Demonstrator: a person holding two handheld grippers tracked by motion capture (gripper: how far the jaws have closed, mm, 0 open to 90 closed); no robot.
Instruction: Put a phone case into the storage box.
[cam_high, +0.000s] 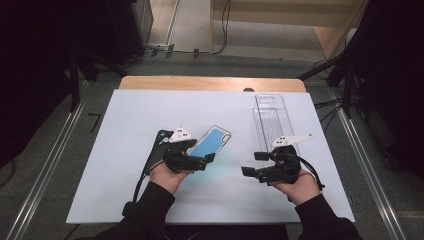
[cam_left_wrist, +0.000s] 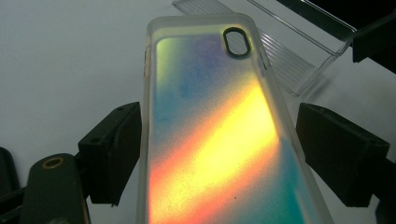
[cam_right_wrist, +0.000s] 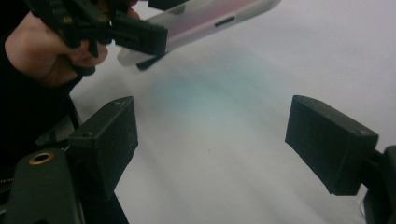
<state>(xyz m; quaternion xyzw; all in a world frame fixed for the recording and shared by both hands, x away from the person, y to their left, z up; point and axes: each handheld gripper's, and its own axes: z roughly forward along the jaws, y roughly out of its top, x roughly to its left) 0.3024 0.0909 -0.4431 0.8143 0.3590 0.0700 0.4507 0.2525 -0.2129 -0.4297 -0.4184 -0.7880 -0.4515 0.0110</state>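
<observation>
Phone case: lower end cut off by the left gripper view's bottom edge. Clear tray: contents, if any, too faint to tell.

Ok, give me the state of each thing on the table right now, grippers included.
Phone case: lifted off the table, tilted, between the left gripper's jaws.
Left gripper: around the case; grip not certain.
Right gripper: open, empty.
Clear plastic tray: flat on the white board, untouched.
</observation>
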